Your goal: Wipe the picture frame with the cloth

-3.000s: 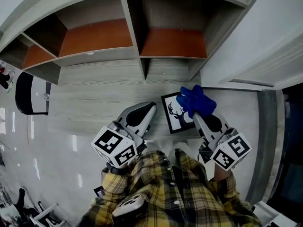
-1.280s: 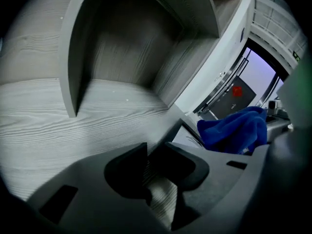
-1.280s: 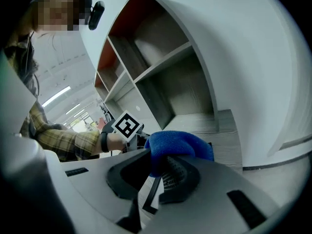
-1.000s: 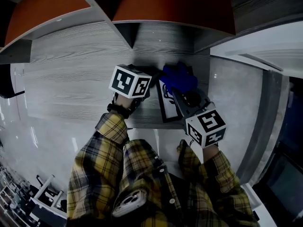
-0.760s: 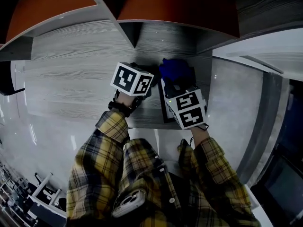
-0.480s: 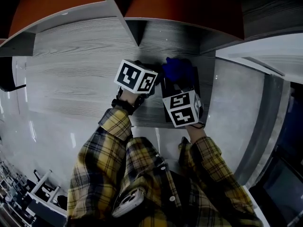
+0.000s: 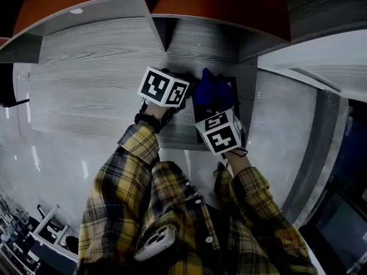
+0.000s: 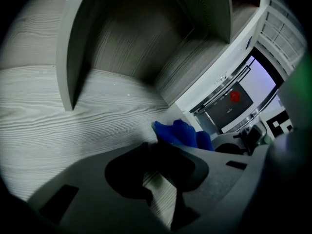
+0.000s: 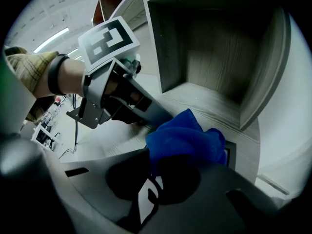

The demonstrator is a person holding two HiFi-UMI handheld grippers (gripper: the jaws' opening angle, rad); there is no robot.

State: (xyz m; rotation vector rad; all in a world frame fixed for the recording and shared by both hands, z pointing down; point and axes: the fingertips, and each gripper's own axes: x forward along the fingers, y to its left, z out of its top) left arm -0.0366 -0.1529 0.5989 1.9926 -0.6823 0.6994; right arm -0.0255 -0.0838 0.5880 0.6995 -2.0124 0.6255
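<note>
Right tool (image 7: 211,106) pinching blue cloth (image 7: 209,89) over picture frame (image 7: 234,93), left tool (image 7: 186,91) sitting just beside it, jaws spread after easing inward, shelf divider (image 7: 160,30) standing ahead

Dim overall, fisheye-bent edges with dark vignette, blurred foreground in gripper views, glossy floor glare

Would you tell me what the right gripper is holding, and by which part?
The right gripper holds the blue cloth, pinched by its bunched near end; the rest bulges out beyond the jaws, over the picture frame.
</note>
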